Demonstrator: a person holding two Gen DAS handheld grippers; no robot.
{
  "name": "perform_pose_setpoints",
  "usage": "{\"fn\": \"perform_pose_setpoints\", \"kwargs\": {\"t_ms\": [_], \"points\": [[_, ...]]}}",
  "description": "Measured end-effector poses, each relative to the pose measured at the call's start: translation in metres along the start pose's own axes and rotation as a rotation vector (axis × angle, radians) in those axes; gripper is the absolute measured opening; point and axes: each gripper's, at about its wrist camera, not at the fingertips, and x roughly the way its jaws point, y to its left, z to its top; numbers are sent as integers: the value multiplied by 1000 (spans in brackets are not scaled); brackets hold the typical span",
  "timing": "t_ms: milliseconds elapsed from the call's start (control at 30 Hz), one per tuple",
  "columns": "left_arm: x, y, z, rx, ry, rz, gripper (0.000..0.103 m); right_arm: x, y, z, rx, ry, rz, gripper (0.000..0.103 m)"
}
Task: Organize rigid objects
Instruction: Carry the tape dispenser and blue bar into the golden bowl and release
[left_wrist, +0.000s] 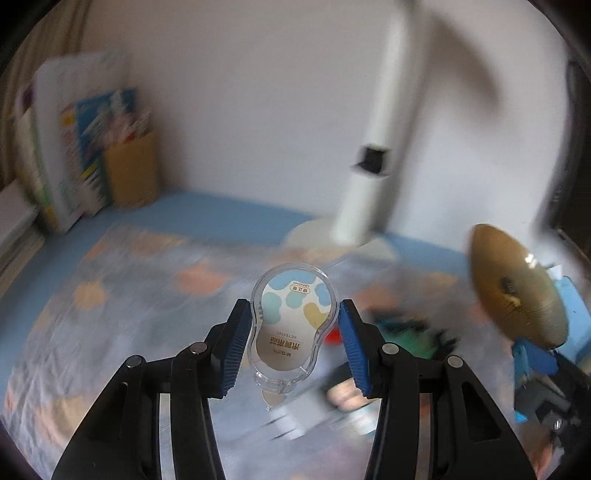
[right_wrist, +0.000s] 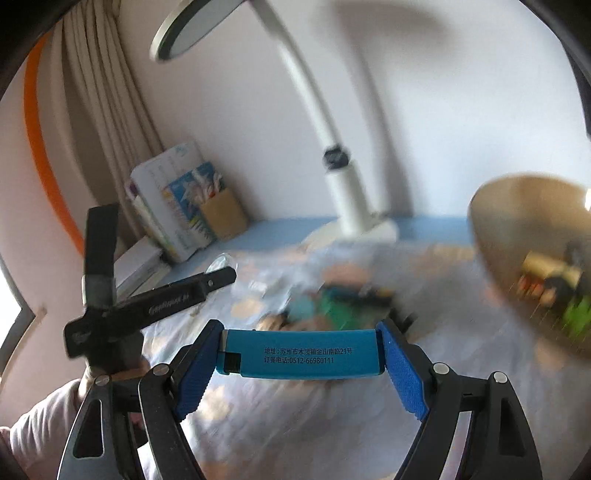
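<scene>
My left gripper (left_wrist: 293, 339) is shut on a clear plastic correction tape dispenser (left_wrist: 291, 325) with blue and yellow blobs, held upright above the table. My right gripper (right_wrist: 299, 354) is shut on a blue lighter (right_wrist: 303, 356) held crosswise by its ends, with printed text facing me. The left gripper's black body (right_wrist: 147, 299) shows at the left of the right wrist view. A gold bowl (right_wrist: 532, 254) holding small items is at the right; it also shows in the left wrist view (left_wrist: 513, 291). The background is motion-blurred.
A patterned cloth (left_wrist: 122, 306) covers the blue table. A white desk lamp (right_wrist: 347, 199) stands at the back by the wall. Books and a brown box (left_wrist: 129, 173) stand at the back left. Blurred green and dark items (right_wrist: 340, 302) lie mid-table.
</scene>
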Motion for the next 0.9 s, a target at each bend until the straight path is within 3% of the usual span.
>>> {"fn": "perform_pose_setpoints", "kwargs": {"t_ms": [133,333,467,800,867,900], "points": [[4,-57,20,74,-28,-74,45,-15,-31,31,16,-32,-56,83],[17,-143,31,120,5,-248,45,-48,-93,59,79,-65,-174,83],[35,-182,28,120,49,-322,46,-66,-134,68,148,-71,-242,82],[59,-239,11,190,105,-382,46,-103,-202,68,224,-59,-376,83],[61,-242,11,189,118,-405,62,-108,-210,66,249,-74,-423,89],[61,-242,10,188,133,-411,91,-109,-212,65,270,-79,-437,102]]}}
